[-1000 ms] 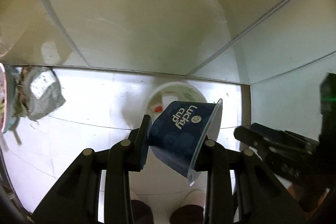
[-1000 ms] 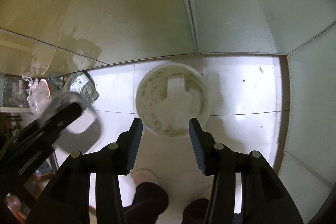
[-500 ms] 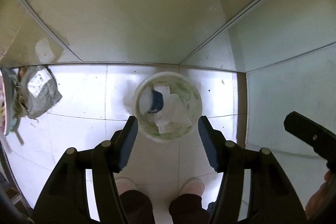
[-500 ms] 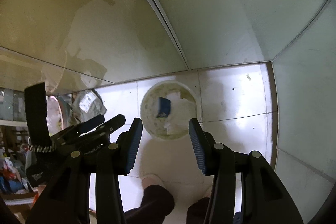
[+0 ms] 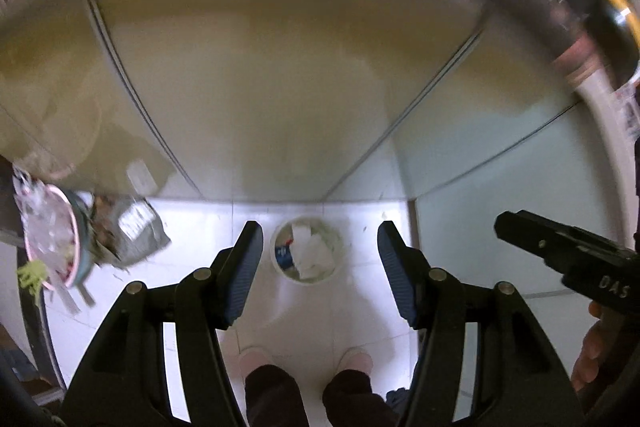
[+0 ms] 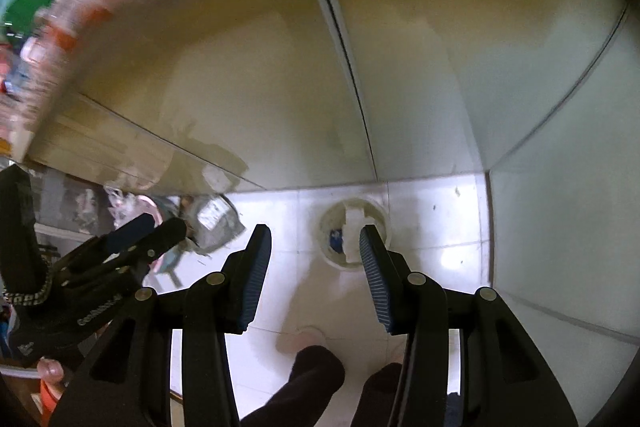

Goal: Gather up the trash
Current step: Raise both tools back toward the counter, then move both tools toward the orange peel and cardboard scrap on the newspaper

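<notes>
A round white bin (image 5: 341, 251) stands far below on the white tiled floor, against the wall. Inside it lie a dark blue paper cup (image 5: 284, 253) and crumpled white paper (image 5: 311, 255). My left gripper (image 5: 320, 239) hangs high above the bin, open, with nothing between its fingers. In the right wrist view my right gripper (image 6: 314, 239) is also open and empty; its right finger covers part of the bin (image 6: 326, 223), and the blue cup (image 6: 335, 241) shows inside. Each gripper appears in the other's view: the right gripper (image 5: 532, 239) at the right edge, the left gripper (image 6: 166, 223) at the left.
A grey bag (image 5: 138, 231) and a pink-rimmed bowl of scraps (image 5: 52, 247) lie on the floor left of the bin. The person's feet (image 5: 256, 355) stand just in front of it. Pale wall panels rise behind. Blurred shelves with clutter (image 6: 36, 7) show at the top corners.
The left gripper opened and the blue cup dropped into the bin. Both grippers then rose well above it, so the bin looks much smaller. The right gripper's opening stayed the same.
</notes>
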Demonstrator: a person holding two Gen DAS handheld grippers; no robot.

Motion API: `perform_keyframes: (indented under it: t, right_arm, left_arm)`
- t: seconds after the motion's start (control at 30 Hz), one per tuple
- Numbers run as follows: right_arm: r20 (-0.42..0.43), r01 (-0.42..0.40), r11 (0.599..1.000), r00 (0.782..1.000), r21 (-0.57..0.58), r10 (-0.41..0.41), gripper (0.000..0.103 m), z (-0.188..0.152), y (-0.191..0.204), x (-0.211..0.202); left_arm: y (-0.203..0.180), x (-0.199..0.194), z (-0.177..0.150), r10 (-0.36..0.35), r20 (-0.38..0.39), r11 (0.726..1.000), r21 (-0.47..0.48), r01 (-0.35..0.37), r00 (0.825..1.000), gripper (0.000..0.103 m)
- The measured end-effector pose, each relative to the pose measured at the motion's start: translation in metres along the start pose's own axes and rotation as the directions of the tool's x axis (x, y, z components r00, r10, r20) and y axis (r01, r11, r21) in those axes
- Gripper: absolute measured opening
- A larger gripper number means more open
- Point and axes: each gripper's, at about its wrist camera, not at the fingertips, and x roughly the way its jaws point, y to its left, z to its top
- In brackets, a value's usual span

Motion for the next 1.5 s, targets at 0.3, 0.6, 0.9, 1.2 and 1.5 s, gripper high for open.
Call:
perform_keyframes:
  t: [0.3, 0.6, 0.9, 1.2, 1.5]
  right_arm:
    - [0.241, 0.024, 0.997, 0.970, -0.072, -0.006, 0.043, 0.013, 0.070, -0.155]
    - [0.499, 0.095, 0.992, 0.866, -0.088, -0.038, 0.046, 0.009, 0.121, -0.262]
    - [0.668, 0.222, 0.975, 0.729, -0.027, -0.148, 0.098, 0.015, 0.140, -0.311]
    - [0.694, 0.186, 0.981, 0.713, -0.047, -0.101, 0.101, 0.070, 0.120, -0.310]
    - [0.680, 0.156, 0.978, 0.733, -0.142, -0.019, 0.101, 0.147, 0.081, -0.310]
  left_arm:
    - [-0.027, -0.181, 0.046, -0.042, 0.237, 0.997, 0.076, 0.025, 0.971, 0.059]
    - [-0.032, -0.316, 0.064, -0.077, 0.477, 0.979, 0.202, -0.024, 0.876, 0.082]
    - [-0.033, -0.347, 0.082, -0.069, 0.560, 0.978, 0.199, -0.053, 0.826, 0.102]
    - [-0.053, -0.333, 0.133, -0.028, 0.597, 0.981, 0.170, -0.092, 0.802, 0.102]
    - [-0.093, -0.307, 0.214, 0.036, 0.624, 0.989, 0.090, -0.117, 0.780, 0.102]
